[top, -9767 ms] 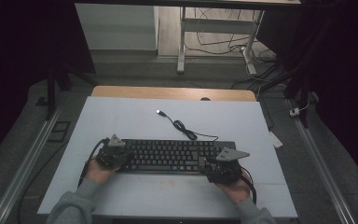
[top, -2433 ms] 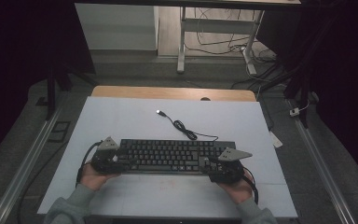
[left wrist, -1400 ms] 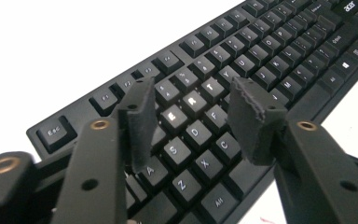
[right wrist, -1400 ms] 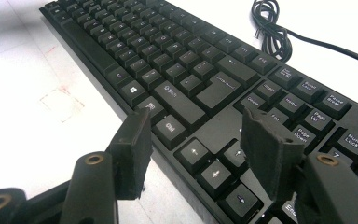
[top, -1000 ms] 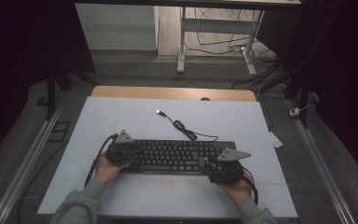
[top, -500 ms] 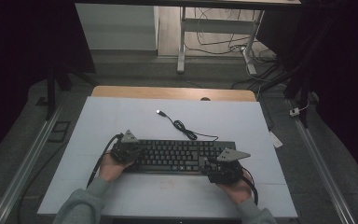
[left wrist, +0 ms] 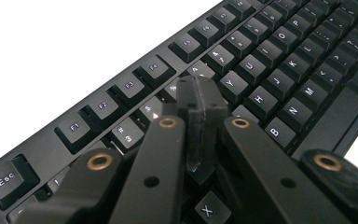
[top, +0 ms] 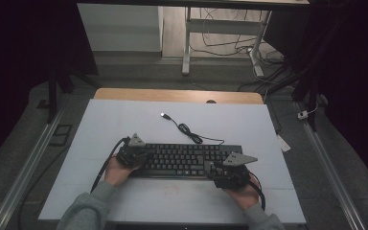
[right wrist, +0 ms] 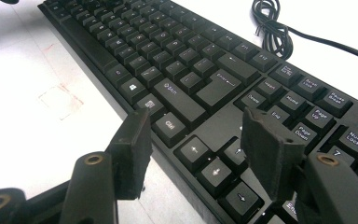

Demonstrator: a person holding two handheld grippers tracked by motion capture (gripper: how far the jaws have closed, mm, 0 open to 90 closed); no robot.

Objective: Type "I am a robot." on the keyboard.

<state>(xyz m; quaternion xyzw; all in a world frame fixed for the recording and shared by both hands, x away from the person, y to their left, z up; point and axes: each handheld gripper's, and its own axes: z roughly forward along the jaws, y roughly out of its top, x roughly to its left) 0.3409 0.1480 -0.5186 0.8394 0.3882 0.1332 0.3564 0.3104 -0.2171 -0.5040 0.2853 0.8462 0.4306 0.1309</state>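
I see the black keyboard (top: 182, 160) lying flat near the middle of the white table (top: 124, 120), its cable (top: 191, 134) coiling away behind it to a plug (top: 163, 115) resting on the sheet. My left gripper (left wrist: 200, 109) sits over the keyboard's left end with its jaws pressed together, their joined tip just above the number and upper letter rows, though I cannot tell whether it touches a key. My right gripper (right wrist: 193, 144) hangs over the right end with its jaws spread apart above the arrow keys (right wrist: 214, 163), and each of my hands (top: 117, 172) grips its tool from the near edge.
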